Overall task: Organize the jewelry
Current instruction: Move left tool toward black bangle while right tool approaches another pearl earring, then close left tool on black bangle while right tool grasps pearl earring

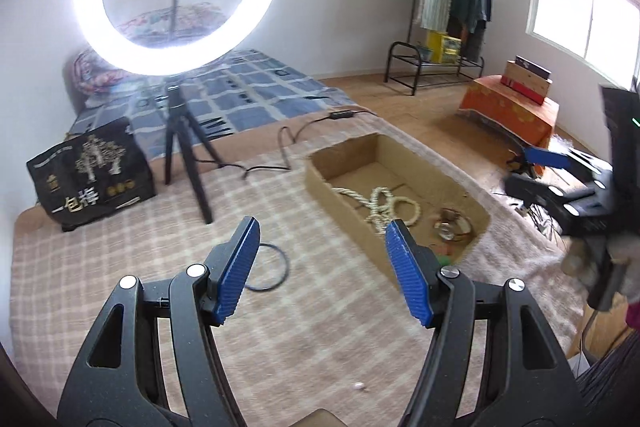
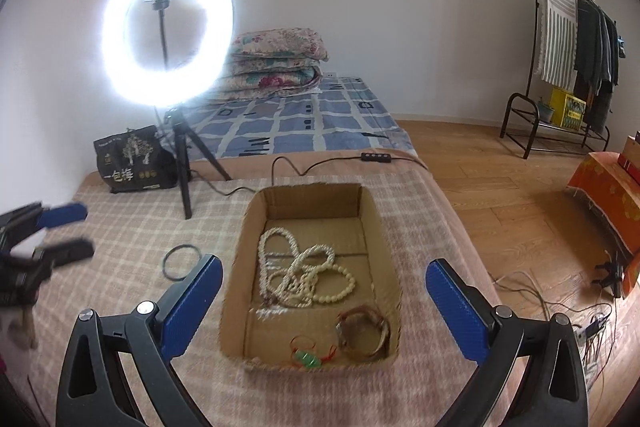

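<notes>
Left gripper (image 1: 320,227) hovering wide open and empty over the plaid surface (image 1: 120,267), black ring (image 2: 182,261) lying beside the cardboard box (image 2: 240,267) holding bead necklaces (image 2: 304,275) and bracelets (image 2: 364,333), right gripper (image 2: 322,279) gaping empty above it.

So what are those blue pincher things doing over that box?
Someone holds two grippers above a blanket, sorting jewelry. The cardboard box already has white bead necklaces, a brown bracelet and a green charm. A black ring lies outside it. The left gripper and right gripper are open, holding nothing.
</notes>
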